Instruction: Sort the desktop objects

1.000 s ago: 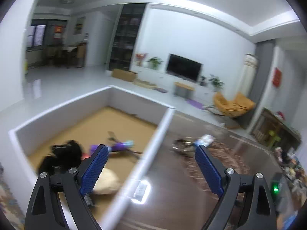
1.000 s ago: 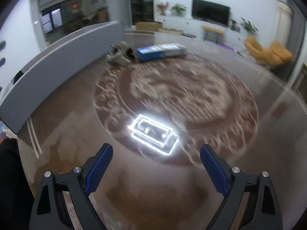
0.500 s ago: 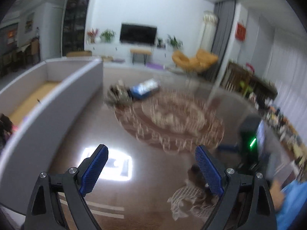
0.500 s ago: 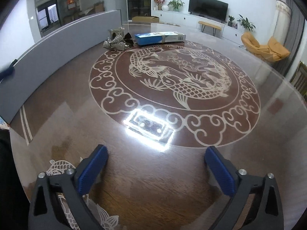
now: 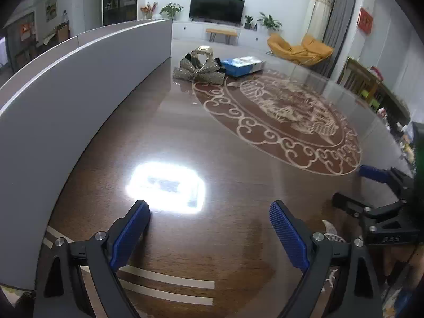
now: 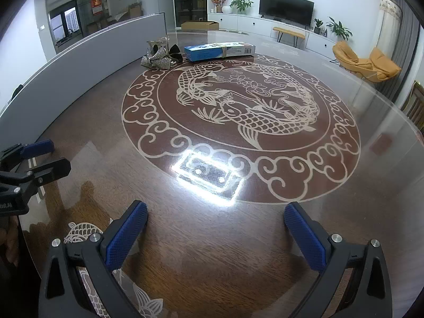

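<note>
Over the table point(image 6: 212, 238), both grippers point(image 5: 209, 212) point(image 6: 216, 212) gape empty, seemingly hovering.

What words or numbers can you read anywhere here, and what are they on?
"DAS": pale letters on the black body of the right gripper, left wrist view; faint, so not certain.
Blue box: print on its side, too small to read.
Red sign on the wall: characters too blurred to read.
Nothing else is readable.
</note>
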Motion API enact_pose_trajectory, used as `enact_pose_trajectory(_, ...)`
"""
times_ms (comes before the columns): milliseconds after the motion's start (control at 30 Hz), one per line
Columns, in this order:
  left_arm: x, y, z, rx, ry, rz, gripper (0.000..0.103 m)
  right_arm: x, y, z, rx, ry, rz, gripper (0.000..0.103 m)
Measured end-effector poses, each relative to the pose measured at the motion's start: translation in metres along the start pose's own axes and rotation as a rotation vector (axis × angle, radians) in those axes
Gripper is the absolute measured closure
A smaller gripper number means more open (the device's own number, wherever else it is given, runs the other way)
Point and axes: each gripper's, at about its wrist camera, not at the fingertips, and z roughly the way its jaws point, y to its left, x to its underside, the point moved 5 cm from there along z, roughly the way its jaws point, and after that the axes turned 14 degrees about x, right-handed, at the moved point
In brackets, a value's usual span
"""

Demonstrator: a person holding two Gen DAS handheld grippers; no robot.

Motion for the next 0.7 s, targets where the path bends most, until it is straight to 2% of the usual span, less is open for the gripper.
enact_pose_trajectory(33, 0.001, -0.001, 0.001, -0.01, 0.004, 0.011, 0.01, 0.0, 0.0, 0.0, 0.0, 0.0, 0.0, 0.0)
enact_pose_trajectory(100, 0.004, -0.007, 0.006, -0.048, 0.024, 0.06, 0.001, 0.0, 0.0, 0.0, 0.0, 0.0, 0.0, 0.0)
enact_pose_trajectory(133, 0.005, -0.009, 0.009, -0.069, 0.039, 0.081, 0.0, 0.0, 0.0, 0.0, 0.0, 0.0, 0.0, 0.0)
enact_pose_trajectory(700, 0.004, -0.012, 0.009, -0.064, 0.023, 0.087, 0.0, 0.0, 0.0, 0.0, 0.001, 0.0, 0.001, 0.0)
